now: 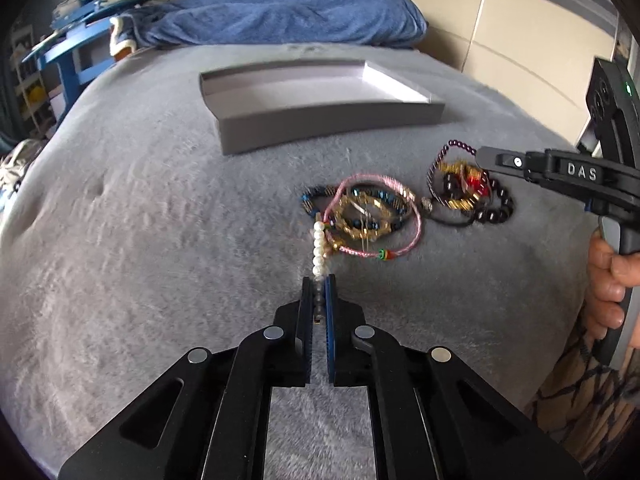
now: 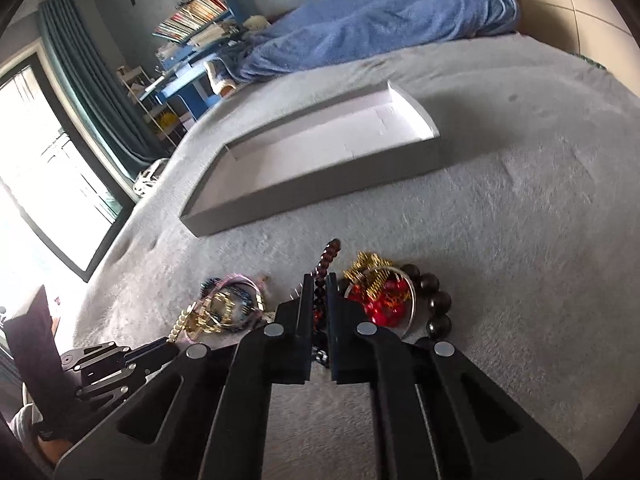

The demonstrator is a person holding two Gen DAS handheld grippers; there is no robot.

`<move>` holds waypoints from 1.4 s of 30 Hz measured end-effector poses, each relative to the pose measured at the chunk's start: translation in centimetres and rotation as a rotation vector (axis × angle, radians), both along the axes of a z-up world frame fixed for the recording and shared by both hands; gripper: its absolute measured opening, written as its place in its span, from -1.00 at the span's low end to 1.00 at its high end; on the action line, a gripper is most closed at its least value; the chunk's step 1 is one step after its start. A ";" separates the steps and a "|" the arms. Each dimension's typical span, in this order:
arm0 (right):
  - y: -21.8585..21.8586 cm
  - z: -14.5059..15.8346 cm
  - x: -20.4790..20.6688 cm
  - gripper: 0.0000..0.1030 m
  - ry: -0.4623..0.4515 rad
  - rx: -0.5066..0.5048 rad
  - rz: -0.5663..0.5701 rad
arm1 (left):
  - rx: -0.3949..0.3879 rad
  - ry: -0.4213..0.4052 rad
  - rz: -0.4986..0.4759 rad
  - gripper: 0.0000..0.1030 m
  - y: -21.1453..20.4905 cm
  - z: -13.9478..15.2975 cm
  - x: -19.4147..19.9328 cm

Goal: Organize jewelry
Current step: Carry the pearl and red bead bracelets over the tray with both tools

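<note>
My left gripper (image 1: 319, 284) is shut on the near end of a white pearl bracelet (image 1: 319, 246), which leads into a tangle of pink, gold and blue-beaded bracelets (image 1: 366, 214) on the grey blanket. To its right lies a second heap of dark beads, gold and red pieces (image 1: 466, 186). My right gripper (image 2: 319, 280) is shut on a strand of dark maroon beads (image 2: 326, 258) from that heap; the red and gold pieces (image 2: 380, 294) lie just right of its fingers. In the left wrist view the right gripper (image 1: 482, 158) reaches in from the right. An empty grey tray (image 1: 320, 118) sits beyond the jewelry.
A blue towel-covered pillow (image 1: 288, 14) lies at the head of the bed, behind the tray (image 2: 312, 196). A blue shelf with books (image 1: 80, 20) stands past the bed's left edge, near a curtained window (image 2: 48, 168). A hand (image 1: 608, 280) holds the right gripper's handle.
</note>
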State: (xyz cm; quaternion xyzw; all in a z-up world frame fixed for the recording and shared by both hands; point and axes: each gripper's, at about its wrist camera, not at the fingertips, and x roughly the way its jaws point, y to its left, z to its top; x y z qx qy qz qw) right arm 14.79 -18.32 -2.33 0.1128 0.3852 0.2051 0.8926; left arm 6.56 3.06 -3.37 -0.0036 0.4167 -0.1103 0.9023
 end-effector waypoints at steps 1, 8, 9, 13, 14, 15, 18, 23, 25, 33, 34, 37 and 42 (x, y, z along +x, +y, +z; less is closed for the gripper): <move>0.0 0.3 0.0 -0.89 -0.008 0.001 0.004 | -0.004 -0.015 0.008 -0.88 0.2 0.5 -0.2; -0.4 2.5 0.2 -0.89 -0.056 -0.004 0.021 | -0.030 -0.075 0.002 -0.88 0.5 3.3 0.4; -0.4 2.8 0.3 -0.89 -0.060 -0.001 0.023 | -0.028 -0.080 -0.006 -0.88 0.3 3.6 0.7; -0.3 4.4 0.6 -0.89 -0.094 -0.011 0.033 | -0.025 -0.094 -0.032 -0.88 -0.4 4.7 1.9; -0.2 4.6 0.8 -0.89 -0.101 -0.014 0.034 | -0.024 -0.097 -0.037 -0.88 -0.5 5.0 2.3; -0.3 5.0 1.1 -0.89 -0.107 -0.016 0.034 | -0.022 -0.100 -0.041 -0.88 -0.5 5.2 2.7; -0.3 5.7 2.1 -0.89 -0.119 -0.022 0.036 | -0.023 -0.100 -0.042 -0.88 -0.3 5.7 4.0; 0.3 6.8 4.4 -0.89 -0.135 -0.030 0.036 | -0.042 -0.082 -0.024 -0.88 0.2 6.0 6.9; 0.4 7.3 5.4 -0.89 -0.137 -0.018 0.034 | -0.046 -0.076 -0.015 -0.88 0.3 6.0 8.2; 2.4 8.3 10.5 -0.89 -0.152 -0.045 0.048 | -0.039 -0.071 0.010 -0.88 0.7 5.9 13.6; 2.6 8.3 11.2 -0.89 -0.152 -0.048 0.049 | -0.037 -0.071 0.015 -0.88 0.7 5.8 14.3; 3.4 7.7 13.3 -0.89 -0.134 -0.042 0.053 | -0.036 -0.068 0.019 -0.88 0.8 5.5 16.3; 4.8 5.7 16.4 -0.89 -0.086 -0.055 0.075 | -0.002 -0.042 0.012 -0.88 0.3 4.0 18.6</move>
